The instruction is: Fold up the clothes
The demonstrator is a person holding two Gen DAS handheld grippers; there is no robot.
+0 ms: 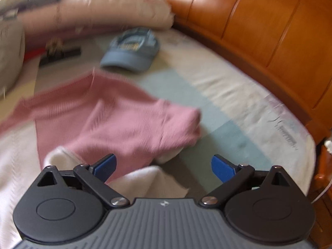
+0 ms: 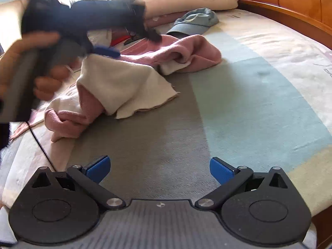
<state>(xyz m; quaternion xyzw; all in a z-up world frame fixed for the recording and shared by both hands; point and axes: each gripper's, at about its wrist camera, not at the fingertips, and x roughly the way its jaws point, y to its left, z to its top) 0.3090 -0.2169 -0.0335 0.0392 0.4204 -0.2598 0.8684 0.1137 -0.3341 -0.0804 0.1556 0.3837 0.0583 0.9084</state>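
Observation:
A pink garment (image 1: 116,120) with a cream inner side (image 1: 143,182) lies crumpled on the bed. My left gripper (image 1: 164,167) is open just above its near edge, holding nothing. In the right wrist view the same garment (image 2: 172,51) lies at the upper left, its cream flap (image 2: 124,87) turned out. My right gripper (image 2: 159,169) is open and empty over bare bedcover, well short of the garment. The left gripper also shows in the right wrist view (image 2: 108,50), held by a hand above the cloth.
A blue cap (image 1: 132,49) lies beyond the garment, near a pink pillow (image 1: 99,10). A wooden headboard (image 1: 259,25) curves along the right. The striped bedcover (image 2: 249,103) spreads to the right. Dark items (image 1: 60,54) lie at the far left.

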